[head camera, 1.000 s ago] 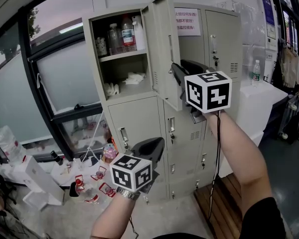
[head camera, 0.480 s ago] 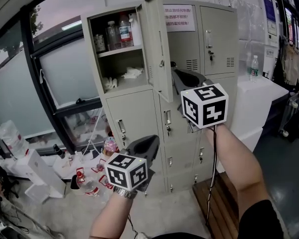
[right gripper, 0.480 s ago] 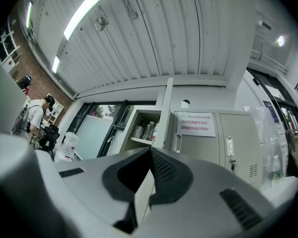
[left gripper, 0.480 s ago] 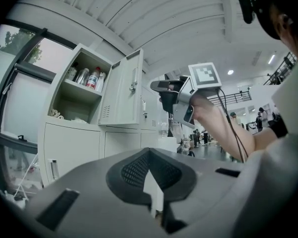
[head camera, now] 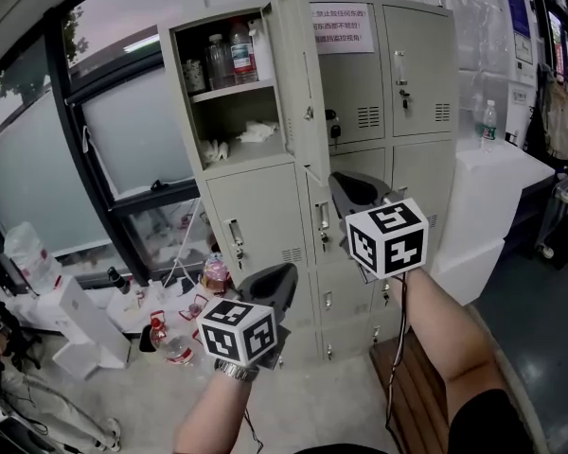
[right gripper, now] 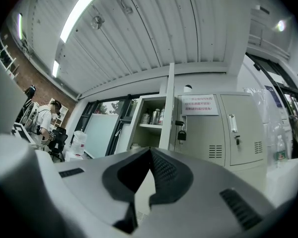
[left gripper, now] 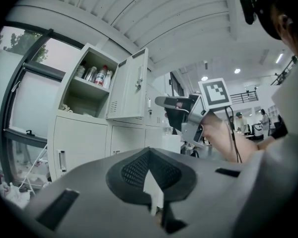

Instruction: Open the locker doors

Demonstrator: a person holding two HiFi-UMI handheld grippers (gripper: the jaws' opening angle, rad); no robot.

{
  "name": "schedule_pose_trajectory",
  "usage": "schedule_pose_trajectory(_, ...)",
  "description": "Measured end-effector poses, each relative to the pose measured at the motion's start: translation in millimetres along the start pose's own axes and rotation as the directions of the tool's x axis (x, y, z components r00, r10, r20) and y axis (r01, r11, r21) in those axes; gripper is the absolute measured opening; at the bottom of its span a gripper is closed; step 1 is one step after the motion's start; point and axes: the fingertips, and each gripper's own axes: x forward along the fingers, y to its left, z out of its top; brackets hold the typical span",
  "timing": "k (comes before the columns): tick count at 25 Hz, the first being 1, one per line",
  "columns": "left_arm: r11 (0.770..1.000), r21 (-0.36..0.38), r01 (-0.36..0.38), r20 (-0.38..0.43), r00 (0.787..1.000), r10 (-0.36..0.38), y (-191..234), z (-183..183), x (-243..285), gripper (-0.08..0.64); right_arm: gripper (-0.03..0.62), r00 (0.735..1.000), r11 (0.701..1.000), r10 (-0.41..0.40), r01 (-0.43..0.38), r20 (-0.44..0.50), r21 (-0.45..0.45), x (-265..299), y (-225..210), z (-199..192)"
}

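locker [head camera: 256,218] ahead: top left door [head camera: 299,74] open, other doors closed. left gripper [left gripper: 149,152]: jaws together, empty. right gripper [right gripper: 150,151]: jaws together, empty, near open door.

My right gripper [head camera: 344,189] has dropped away from the lower edge of the open top-left locker door [head camera: 301,74], where it sat a second ago. It now hangs in front of the middle column, one row down. Its jaws, apart back then, have come together with nothing between them. The door shows narrower in the head view (swung a little wider, as far as I can judge). With the gripper lower, the padlock [head camera: 333,129] on the top middle door has come into sight. My left gripper [head camera: 276,282] has slid slightly left.
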Motion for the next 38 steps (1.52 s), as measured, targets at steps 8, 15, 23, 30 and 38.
schedule_pose_trajectory(8, 1.000, -0.019, -0.009, -0.021, 1.000, 0.009, 24, -12, -22, -0.002, 0.000, 0.999, 1.000, 0.002, -0.001, -0.037, 0.013, -2, 35, -31)
schedule_pose_trajectory(15, 1.000, -0.020, -0.004, -0.029, 1.000, 0.003, 42, -22, -55, -0.002, 0.000, 0.998, 0.999, 0.005, -0.002, -0.067, 0.046, -9, 81, -50)
schedule_pose_trajectory(23, 1.000, -0.010, 0.016, -0.029, 0.999, -0.017, 57, -25, -102, -0.002, 0.000, 0.996, 0.998, -0.012, 0.018, -0.091, 0.063, -25, 137, -57)
schedule_pose_trajectory(30, 0.999, -0.005, 0.046, -0.031, 0.998, -0.046, 69, -30, -136, -0.002, 0.000, 0.991, 0.995, -0.042, 0.053, -0.130, 0.083, -35, 176, -69)
schedule_pose_trajectory(38, 0.996, -0.008, 0.089, -0.049, 0.995, -0.089, 82, -39, -161, -0.002, 0.000, 0.985, 0.993, -0.060, 0.076, -0.163, 0.095, -35, 209, -79)
